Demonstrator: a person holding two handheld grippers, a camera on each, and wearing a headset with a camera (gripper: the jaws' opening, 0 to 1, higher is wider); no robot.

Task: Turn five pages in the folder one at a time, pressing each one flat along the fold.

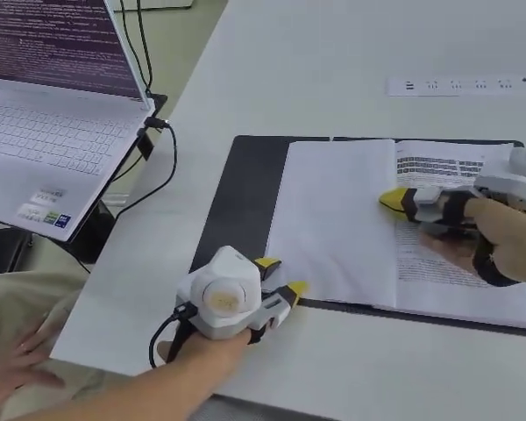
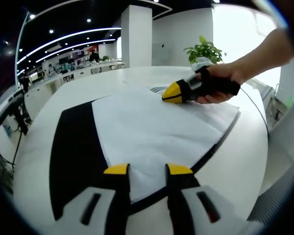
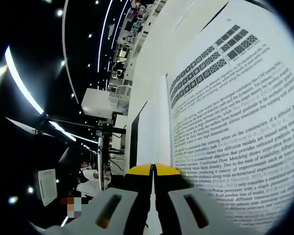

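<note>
The folder (image 1: 237,193) lies open on the white table, its black cover showing at the left. A blank white page (image 1: 333,219) lies on the left side, a printed page (image 1: 438,165) on the right. My right gripper (image 1: 391,200) is shut, with its yellow tips down on the paper at the fold; in the right gripper view the tips (image 3: 153,169) meet beside the printed page (image 3: 235,122). My left gripper (image 1: 280,275) stands open at the folder's near edge, over the corner of the blank page (image 2: 152,127), with nothing between its fingers (image 2: 117,170). The right gripper (image 2: 175,92) also shows in the left gripper view.
An open laptop (image 1: 53,105) sits at the left on a lower stand, its black cable (image 1: 162,162) hanging by the table edge. A white power strip (image 1: 465,85) lies at the back right. A hand (image 1: 17,368) rests at the bottom left.
</note>
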